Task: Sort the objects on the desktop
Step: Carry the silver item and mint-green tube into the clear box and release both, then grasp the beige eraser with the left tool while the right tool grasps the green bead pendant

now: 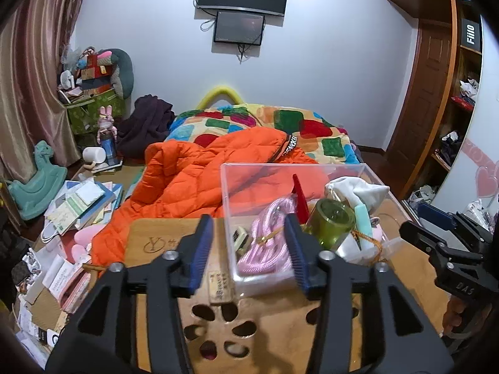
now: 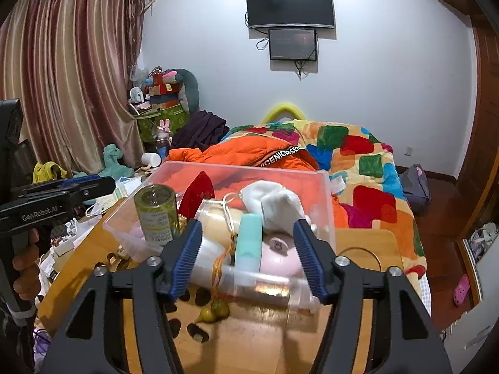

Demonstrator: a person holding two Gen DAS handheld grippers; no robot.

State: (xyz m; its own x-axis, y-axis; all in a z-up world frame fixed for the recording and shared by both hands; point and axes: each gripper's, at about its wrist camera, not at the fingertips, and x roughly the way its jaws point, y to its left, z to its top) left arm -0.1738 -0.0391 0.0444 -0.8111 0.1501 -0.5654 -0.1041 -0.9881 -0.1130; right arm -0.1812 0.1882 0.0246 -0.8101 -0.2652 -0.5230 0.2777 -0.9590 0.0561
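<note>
- Plainly, from the left wrist view: the left claw (image 1: 248,251) stands spread, nothing pinched between its blue pads (image 1: 199,249). The clear box (image 1: 299,218) sits on the wooden bench (image 1: 280,327) just ahead of the claw and slightly to its right, with the right pad overlapping the box's near wall in the picture.
- Inside the box, ahead of the claw, lie a pink cord (image 1: 268,243), a green cup (image 1: 330,221), a red piece (image 1: 301,196) and a white cloth (image 1: 355,193), heaped above the rim.
- Risk here: the box is crammed, so a bump from the right pad on its wall could shove it toward the bench's far edge, or tip out the cup, which leans.
- A small wooden tag (image 1: 221,286) lies just under the claw; I judge it easy to sweep off when the claw moves.
- From the right wrist view: the right claw (image 2: 246,258) is likewise spread and holds nothing. The box (image 2: 237,168) lies straight ahead, its near wall between the pads.
- A teal tube (image 2: 248,240), a pink round case (image 2: 277,255) and a gold-tasselled cord (image 2: 224,258) crowd the near wall; the cord trails out to a small yellow charm (image 2: 215,311) on the bench below the claw.
- Risk: snagging that trailing cord would drag things out with it.
- The other claw (image 2: 93,187) hovers far left; both reaching in together could collide.
</note>
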